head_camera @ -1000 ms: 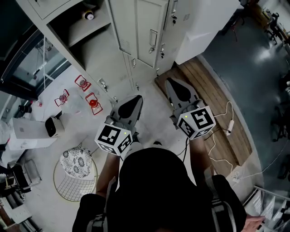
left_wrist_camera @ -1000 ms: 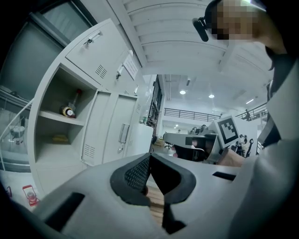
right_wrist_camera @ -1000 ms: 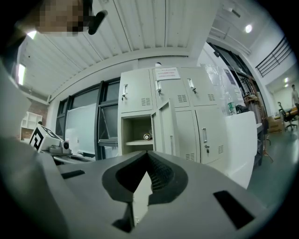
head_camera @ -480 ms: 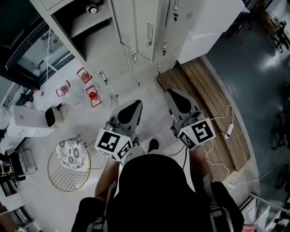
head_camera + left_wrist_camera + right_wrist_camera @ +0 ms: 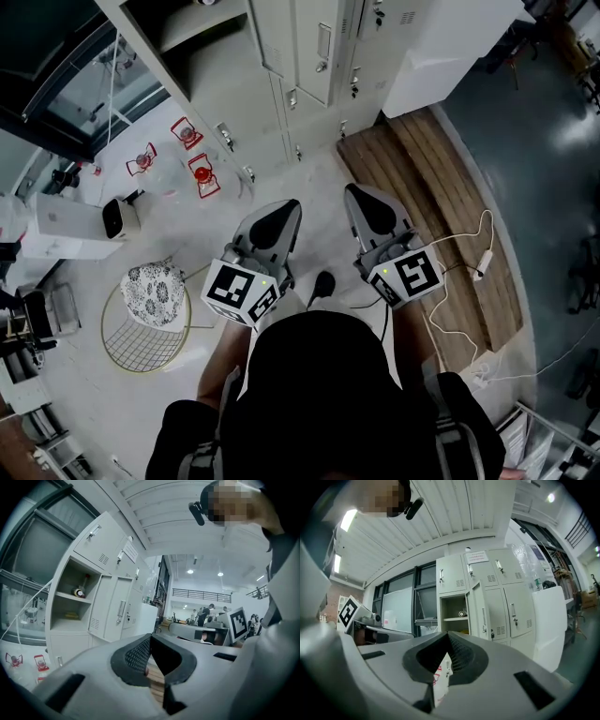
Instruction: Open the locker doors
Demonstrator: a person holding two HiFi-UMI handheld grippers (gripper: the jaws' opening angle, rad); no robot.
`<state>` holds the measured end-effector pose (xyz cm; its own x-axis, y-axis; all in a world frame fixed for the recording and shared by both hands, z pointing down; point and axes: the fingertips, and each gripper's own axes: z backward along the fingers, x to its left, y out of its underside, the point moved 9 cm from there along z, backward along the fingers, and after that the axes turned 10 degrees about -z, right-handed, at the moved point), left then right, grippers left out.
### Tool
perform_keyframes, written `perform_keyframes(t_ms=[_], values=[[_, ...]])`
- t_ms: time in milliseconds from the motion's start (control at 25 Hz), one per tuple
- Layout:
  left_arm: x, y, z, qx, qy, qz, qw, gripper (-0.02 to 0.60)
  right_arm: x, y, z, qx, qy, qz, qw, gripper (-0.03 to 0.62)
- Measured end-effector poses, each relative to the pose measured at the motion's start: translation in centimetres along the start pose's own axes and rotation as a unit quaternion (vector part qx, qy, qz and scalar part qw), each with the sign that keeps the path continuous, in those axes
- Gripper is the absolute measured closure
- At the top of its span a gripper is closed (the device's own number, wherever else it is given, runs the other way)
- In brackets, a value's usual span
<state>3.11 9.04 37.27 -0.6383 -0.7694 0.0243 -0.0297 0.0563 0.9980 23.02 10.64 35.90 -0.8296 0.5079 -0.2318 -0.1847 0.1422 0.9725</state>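
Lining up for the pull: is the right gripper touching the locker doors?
Apart. Head view shows floor between the right gripper and the locker doors; the right gripper view shows them well ahead.

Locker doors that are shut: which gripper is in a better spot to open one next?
Probably the right gripper. Its view faces the closed doors almost straight on, while the left gripper sees the lockers off to its side. Both are shut and not touching them.

Bright, fisheye-warped, dark-vignetted edges
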Motion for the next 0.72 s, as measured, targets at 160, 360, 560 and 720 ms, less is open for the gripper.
perform_keyframes(t_ms=[160, 360, 560, 720], values=[[-0.24, -0.01, 0.69, -0.002, -0.007, 0.0, 1.0, 0.563, 0.16, 0.06, 0.26, 0.001, -0.004, -0.002, 1.0, 0.591], [-0.05, -0.3, 0.79, -0.005, -0.009, -0.001, 0.9999, 0.563, 0.26, -0.1, 0.05, 0.007, -0.004, 0.001, 1.0, 0.59], [0.11, -0.44, 0.3, -0.008, -0.006, 0.0, 1.0, 0.563, 0.12, -0.2, -0.26, 0.007, -0.002, 0.001, 1.0, 0.591], [0.24, -0.56, -0.06, -0.008, -0.002, 0.002, 1.0, 0.563, 0.07, -0.39, -0.53, 0.01, -0.002, 0.0, 1.0, 0.591]])
